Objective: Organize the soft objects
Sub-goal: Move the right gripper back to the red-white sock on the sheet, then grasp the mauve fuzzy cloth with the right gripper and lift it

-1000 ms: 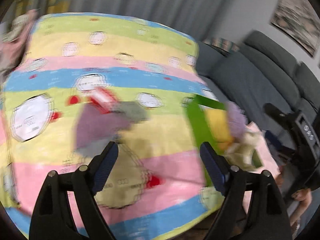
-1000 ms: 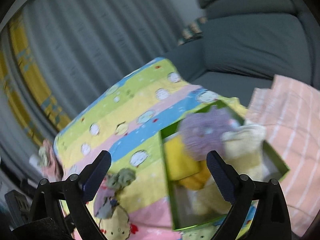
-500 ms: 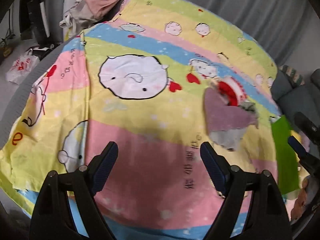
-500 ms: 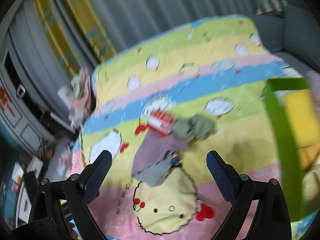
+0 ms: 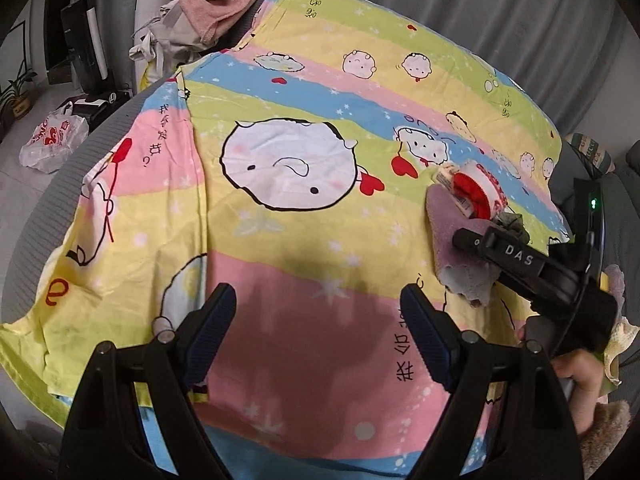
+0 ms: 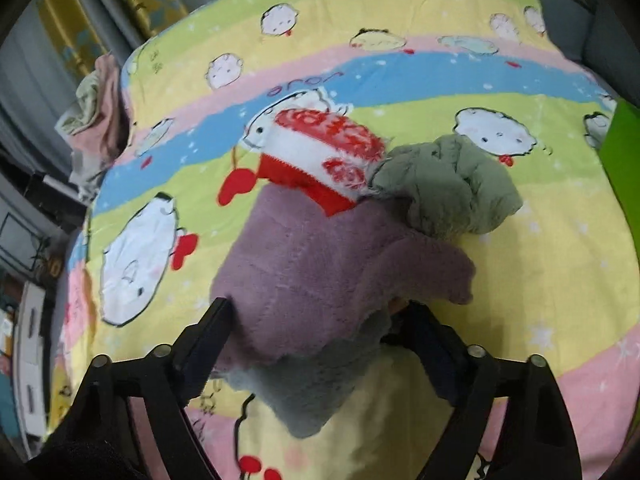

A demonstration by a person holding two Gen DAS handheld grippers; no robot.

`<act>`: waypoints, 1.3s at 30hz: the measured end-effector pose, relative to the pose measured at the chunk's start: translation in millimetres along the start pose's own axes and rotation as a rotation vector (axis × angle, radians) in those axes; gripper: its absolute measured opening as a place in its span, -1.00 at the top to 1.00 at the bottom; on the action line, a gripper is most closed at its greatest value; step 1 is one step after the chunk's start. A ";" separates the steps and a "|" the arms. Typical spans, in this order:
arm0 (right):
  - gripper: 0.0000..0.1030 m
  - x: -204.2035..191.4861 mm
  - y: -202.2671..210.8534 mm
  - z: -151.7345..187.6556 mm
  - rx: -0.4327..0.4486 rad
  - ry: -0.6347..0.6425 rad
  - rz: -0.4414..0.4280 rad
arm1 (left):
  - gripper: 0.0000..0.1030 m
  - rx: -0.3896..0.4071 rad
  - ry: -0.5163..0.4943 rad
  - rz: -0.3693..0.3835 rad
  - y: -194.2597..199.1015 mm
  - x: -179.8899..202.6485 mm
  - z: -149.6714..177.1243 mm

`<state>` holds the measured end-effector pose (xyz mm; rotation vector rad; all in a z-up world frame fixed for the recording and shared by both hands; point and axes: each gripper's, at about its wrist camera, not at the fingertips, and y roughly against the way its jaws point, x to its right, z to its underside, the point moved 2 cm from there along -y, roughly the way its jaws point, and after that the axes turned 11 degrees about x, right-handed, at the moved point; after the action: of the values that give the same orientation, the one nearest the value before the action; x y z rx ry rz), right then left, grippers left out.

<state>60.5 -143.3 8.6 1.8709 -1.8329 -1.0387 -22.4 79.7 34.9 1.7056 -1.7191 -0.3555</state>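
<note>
On the striped cartoon sheet (image 6: 520, 280) lies the purple plush cloth (image 6: 320, 264), the right gripper (image 6: 316, 344) straddling its near end, jaws spread and just now narrowing; pad contact unclear. Advice: seat both pads deep on the purple pile before lifting, leaving the red-and-white sock (image 6: 324, 152) and grey-green cloth (image 6: 448, 188) that touch it undisturbed. Left gripper (image 5: 320, 336) hangs spread, empty. Green box edge (image 6: 624, 152) sits right.

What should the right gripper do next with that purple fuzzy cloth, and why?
Probably close a little more. The right gripper straddles the near end of the purple cloth, its jaws have just been closing, yet they look wide and not clearly pinching. Pinching first should let it lift clear of the red-and-white item resting on it.
</note>
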 end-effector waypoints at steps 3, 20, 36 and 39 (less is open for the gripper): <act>-0.26 -0.1 9.6 1.1 0.036 -0.002 -0.010 | -0.62 0.004 0.007 0.006 2.6 -4.6 -1.6; 0.78 -17.0 131.8 20.3 0.082 0.021 -0.296 | -0.62 0.005 0.088 0.072 14.7 -19.9 -2.9; 0.77 -71.7 104.2 59.6 -0.089 0.099 -0.449 | -0.62 -0.015 0.188 0.096 20.6 -48.6 -7.3; 0.77 -63.8 72.3 62.0 -0.104 0.120 -0.353 | -0.62 -0.040 0.155 0.064 14.1 -44.9 -2.3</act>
<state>-28.6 -75.2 32.5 2.1888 -1.3856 -1.0795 -35.9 124.8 33.3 1.6017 -1.6384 -0.2209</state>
